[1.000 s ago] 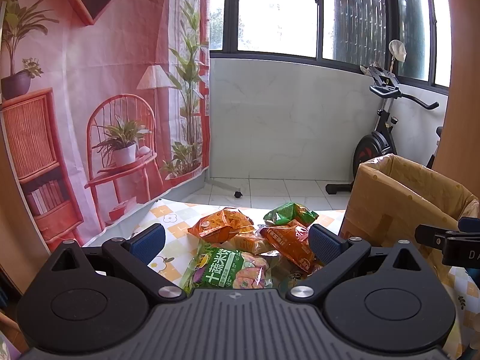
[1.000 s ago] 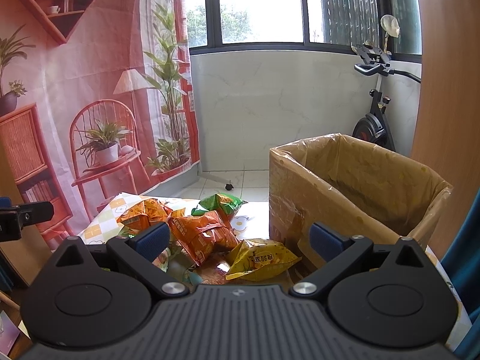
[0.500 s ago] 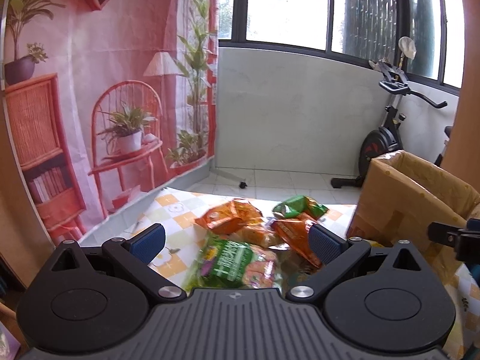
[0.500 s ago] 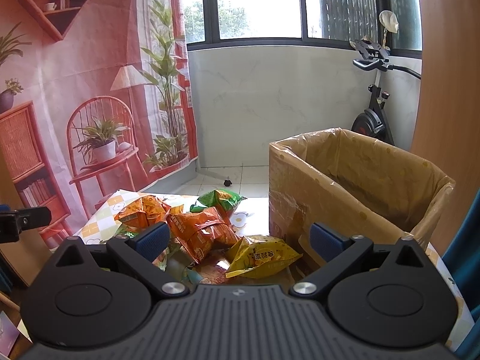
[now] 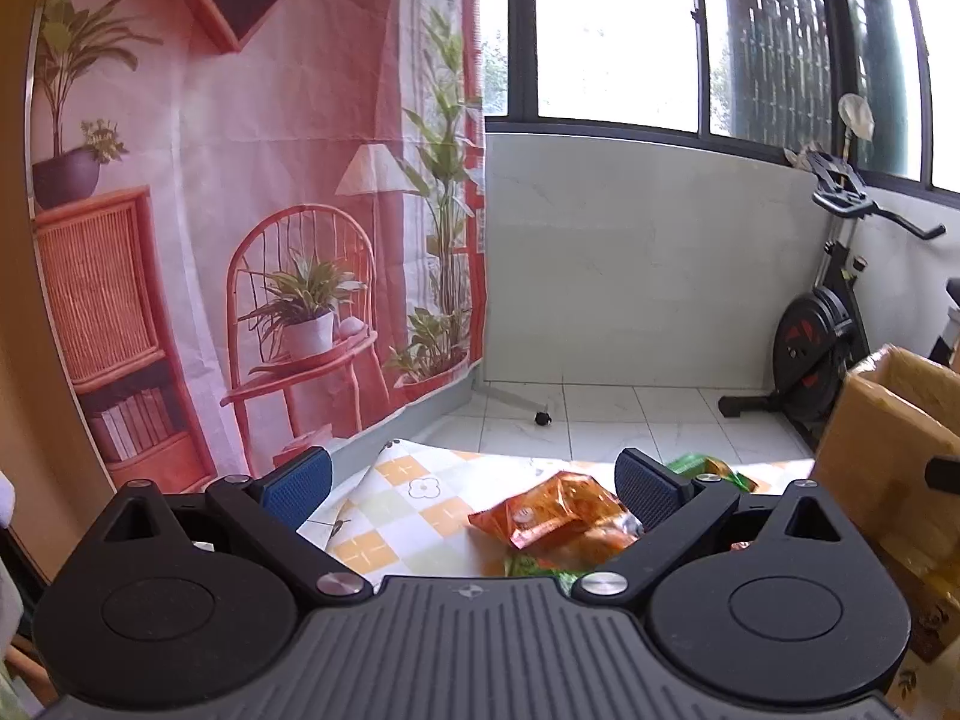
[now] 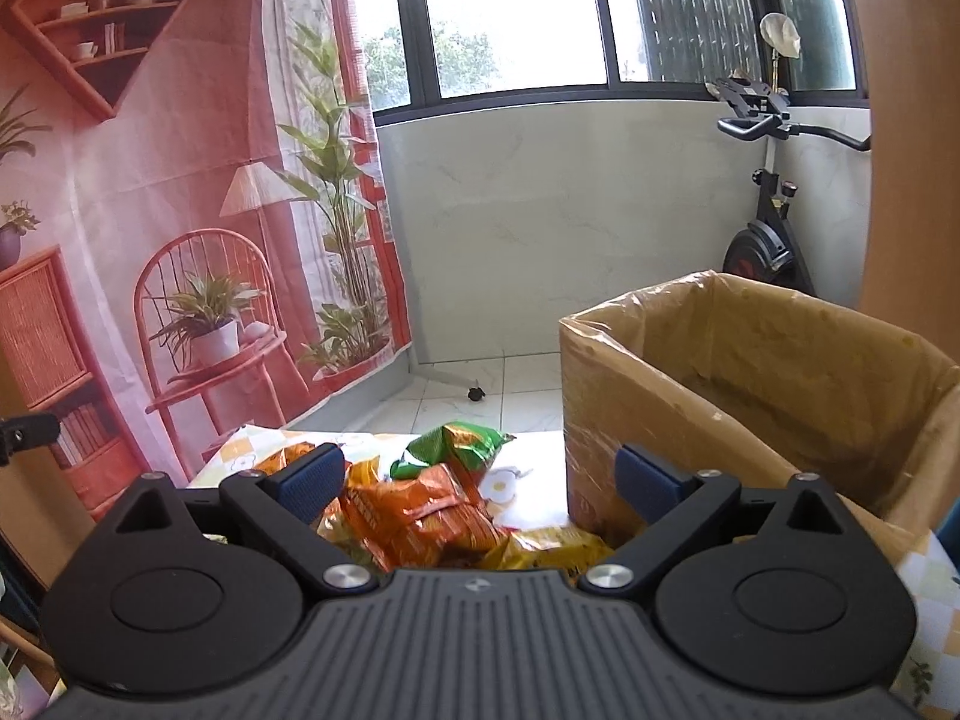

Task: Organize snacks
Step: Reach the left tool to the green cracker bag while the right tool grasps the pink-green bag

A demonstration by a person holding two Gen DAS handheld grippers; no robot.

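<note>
The left claw (image 5: 474, 480) hangs with its blue pads spread apart and holding nothing, above the checked table (image 5: 408, 504), where an orange snack bag (image 5: 552, 510) lies. The right claw (image 6: 480, 480) is likewise spread wide and bare over the snack pile (image 6: 420, 516), with a green bag (image 6: 462, 444) behind. The cardboard box (image 6: 750, 372) stands just beside the pile on the right.

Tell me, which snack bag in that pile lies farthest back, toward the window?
The green bag, seen from the right wrist. It sits behind the orange bag and the yellow bag.
</note>
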